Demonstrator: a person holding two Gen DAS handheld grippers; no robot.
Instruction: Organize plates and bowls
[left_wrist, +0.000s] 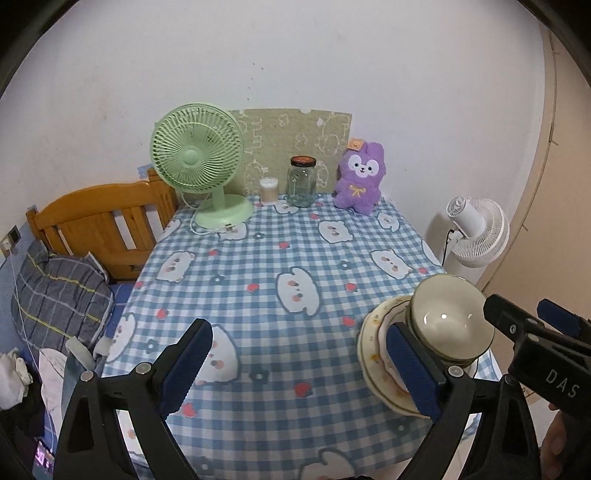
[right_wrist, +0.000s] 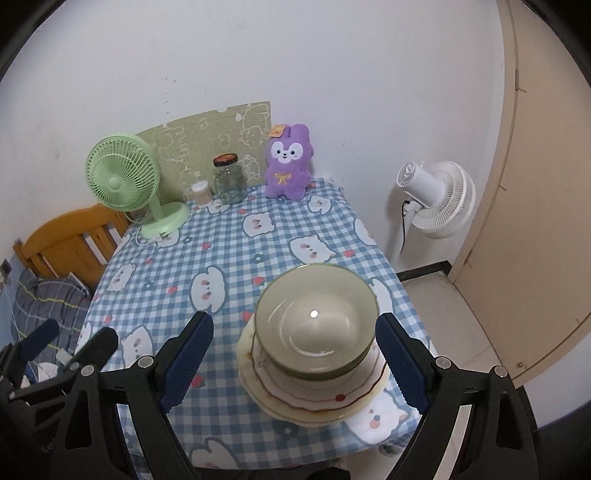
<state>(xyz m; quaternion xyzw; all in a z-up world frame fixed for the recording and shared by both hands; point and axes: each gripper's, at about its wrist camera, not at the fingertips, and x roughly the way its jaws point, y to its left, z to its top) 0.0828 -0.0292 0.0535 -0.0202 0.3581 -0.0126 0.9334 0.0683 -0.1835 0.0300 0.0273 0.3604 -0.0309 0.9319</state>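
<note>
Showing both spread claws empty, only the right view (right_wrist: 295, 363) reveals bowls (right_wrist: 316, 328) seemingly nested on plates (right_wrist: 314, 402).

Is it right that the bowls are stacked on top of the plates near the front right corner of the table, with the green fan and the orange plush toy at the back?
Not quite: the plush toy is purple, not orange, as the right wrist view shows. The rest holds: bowls sit stacked on the plates near the table's front right corner, and the green fan stands at the back.

the white letters "das" stand on the black body of the right hand-held gripper (left_wrist: 517, 314).
</note>
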